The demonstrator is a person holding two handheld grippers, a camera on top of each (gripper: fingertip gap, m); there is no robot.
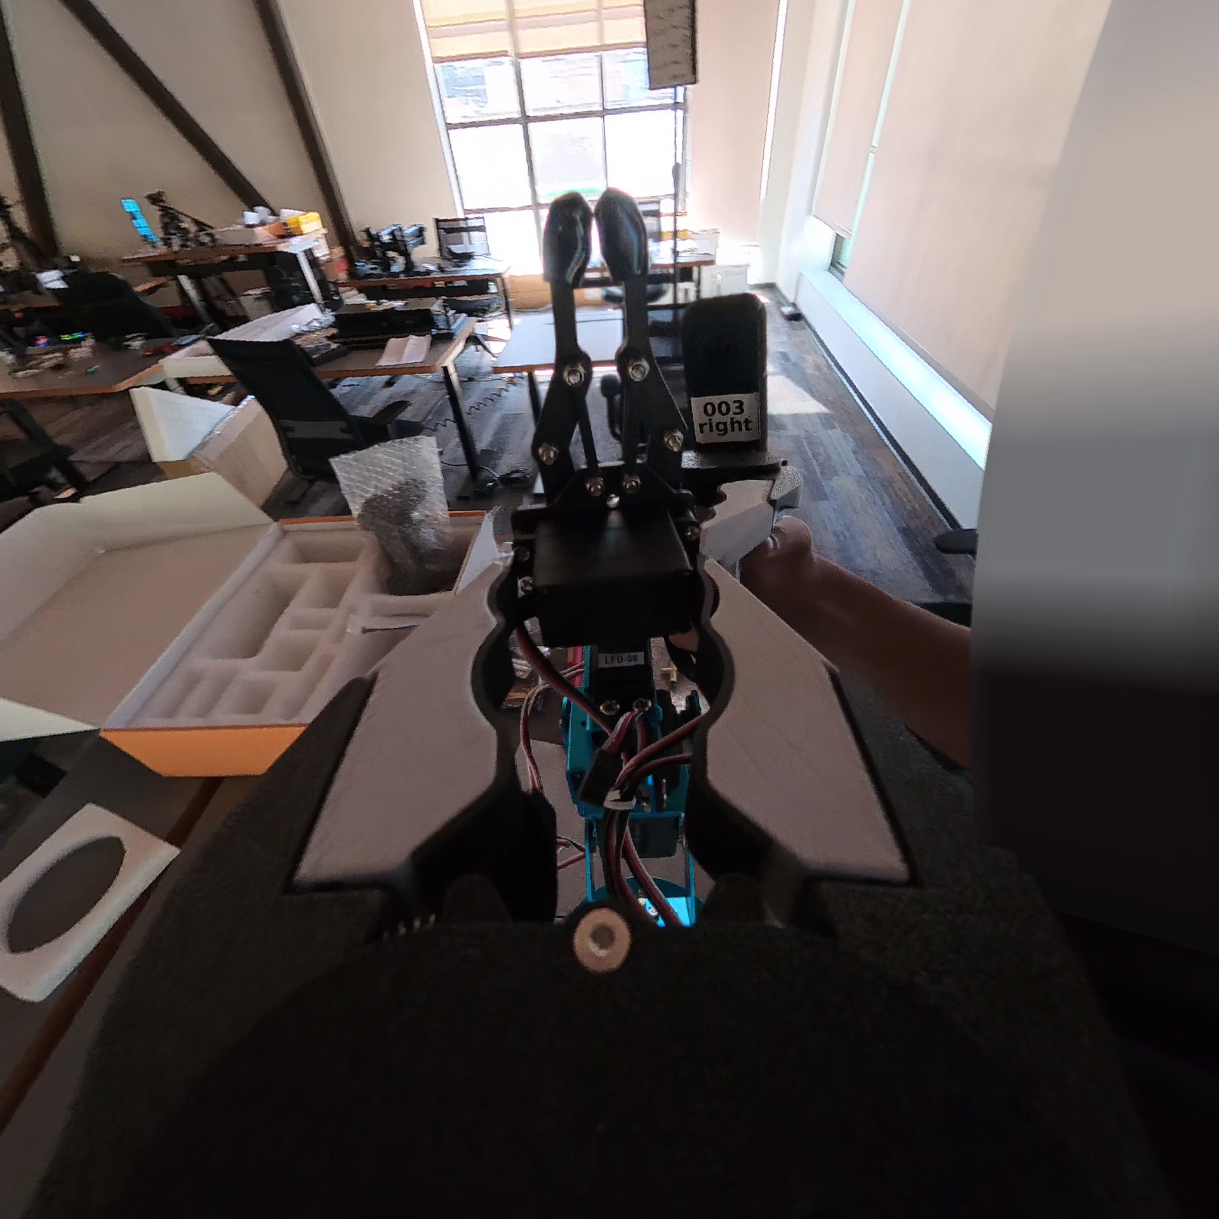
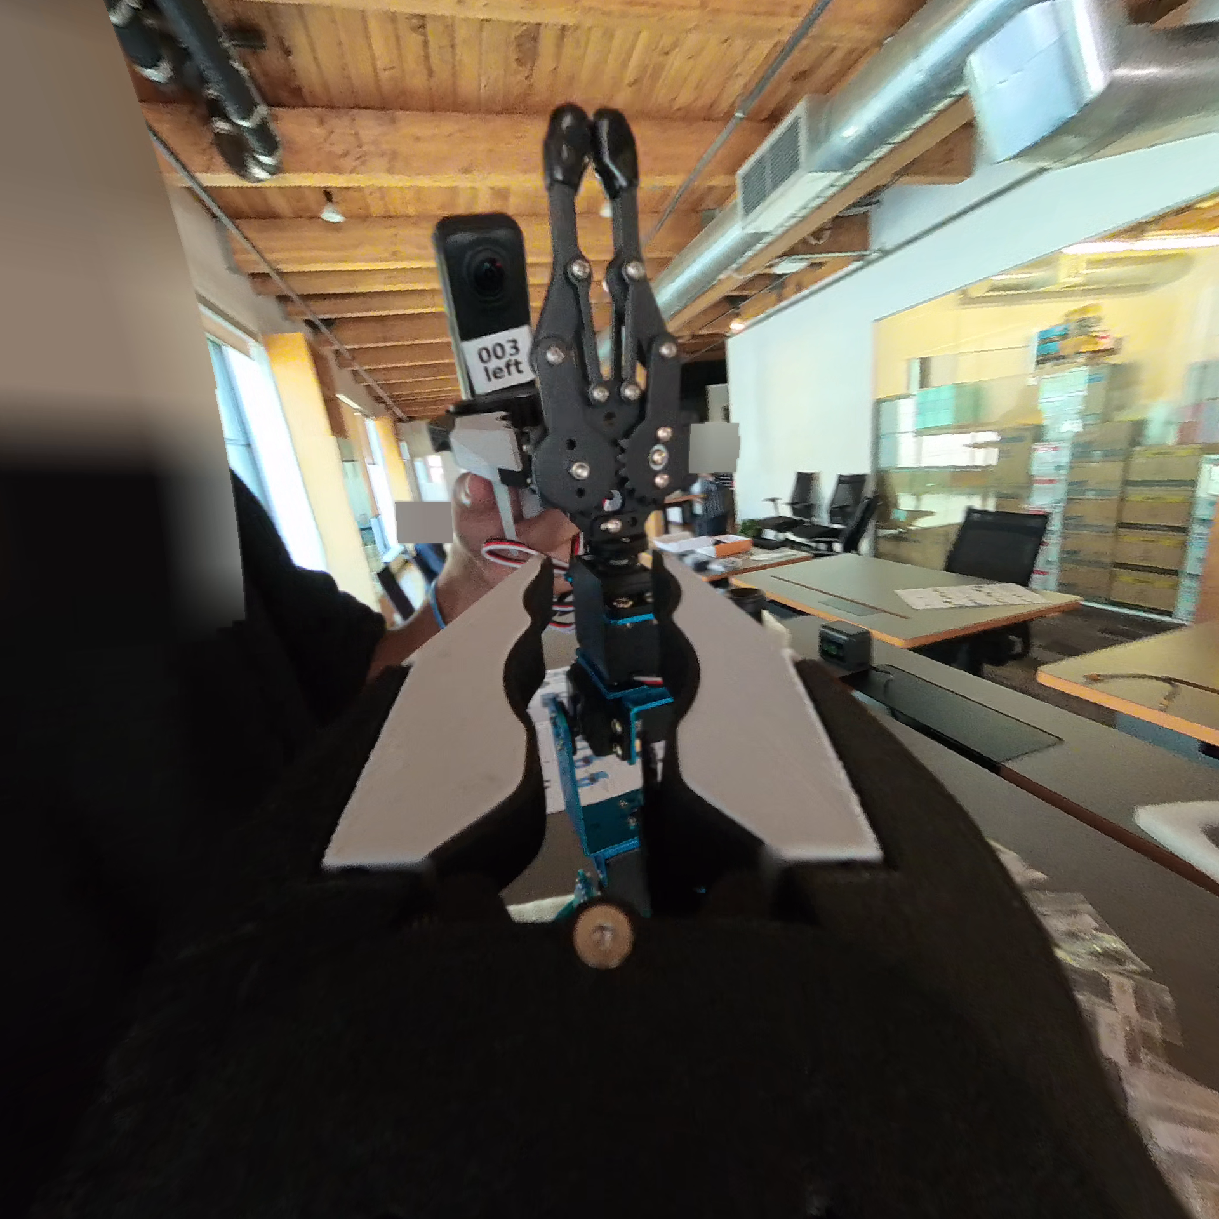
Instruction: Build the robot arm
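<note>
A small robot arm with a black two-finger claw (image 1: 597, 244), a black servo (image 1: 613, 580) and blue brackets (image 1: 593, 758) with red-white-black wires stands upright between my grippers. My left gripper (image 1: 607, 580) is shut on the servo block just under the claw base. In the right wrist view my right gripper (image 2: 600, 580) is shut on the arm's wrist below the geared claw base (image 2: 607, 462); the claw (image 2: 590, 148) is closed. Each view shows the other gripper, with its camera, held by a hand beside the claw base: the right one (image 1: 745, 521), the left one (image 2: 488, 448).
An open white foam-lined box (image 1: 198, 646) with an orange rim lies at left, with a bubble-wrap bag (image 1: 402, 521) of dark parts behind it. A foam piece with an oval hole (image 1: 66, 904) lies near. Desks (image 2: 890, 593), office chairs (image 2: 996, 541) and a small black device (image 2: 844, 643) stand around.
</note>
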